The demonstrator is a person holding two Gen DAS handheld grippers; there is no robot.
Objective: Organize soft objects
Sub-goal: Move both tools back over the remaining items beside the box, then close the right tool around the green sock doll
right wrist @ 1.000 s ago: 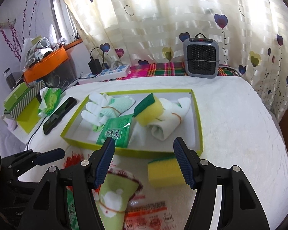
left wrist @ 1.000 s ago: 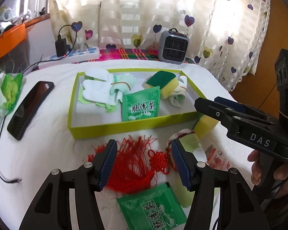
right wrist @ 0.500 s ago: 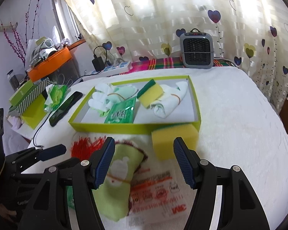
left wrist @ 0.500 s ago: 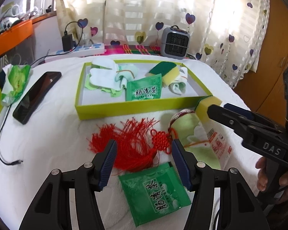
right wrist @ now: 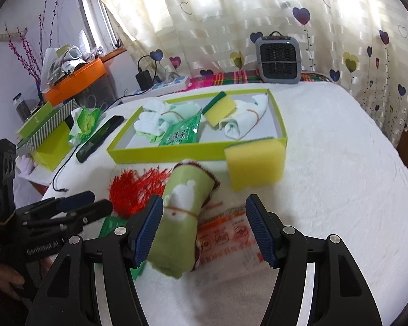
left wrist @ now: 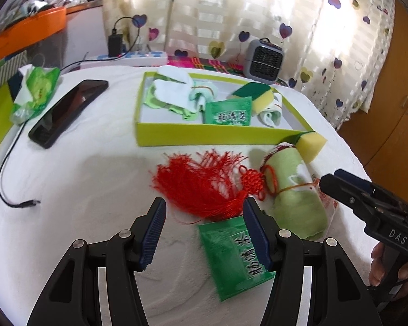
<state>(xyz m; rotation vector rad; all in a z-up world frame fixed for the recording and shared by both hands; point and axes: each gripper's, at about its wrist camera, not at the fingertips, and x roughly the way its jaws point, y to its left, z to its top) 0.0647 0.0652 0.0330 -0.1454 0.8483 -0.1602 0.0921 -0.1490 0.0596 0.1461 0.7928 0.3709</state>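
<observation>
A lime-green box (left wrist: 204, 135) (right wrist: 193, 150) holds white gloves (left wrist: 174, 89), a green tea packet (left wrist: 228, 112), a yellow-green sponge (right wrist: 220, 107) and a rolled white cloth (right wrist: 244, 121). In front of it on the white cover lie a red tassel (left wrist: 204, 182) (right wrist: 133, 187), a rolled green towel (left wrist: 293, 190) (right wrist: 182, 206), a yellow sponge (left wrist: 310, 144) (right wrist: 254, 161), a green tea packet (left wrist: 231, 255) and a printed plastic packet (right wrist: 228, 241). My left gripper (left wrist: 204, 233) is open, above the tassel's near edge and the packet. My right gripper (right wrist: 204, 228) is open, over the towel and plastic packet.
A black phone (left wrist: 68, 111) and a green tissue pack (left wrist: 35, 89) lie left of the box, with a loose cable (left wrist: 13, 190). A small grey heater (right wrist: 278, 57) and a power strip (left wrist: 138, 57) stand behind. An orange shelf (right wrist: 73, 84) is far left.
Both grippers have drawn back toward me from the box. The tassel, towel, sponge and packets now lie further ahead in both views. Both stay open and empty.
</observation>
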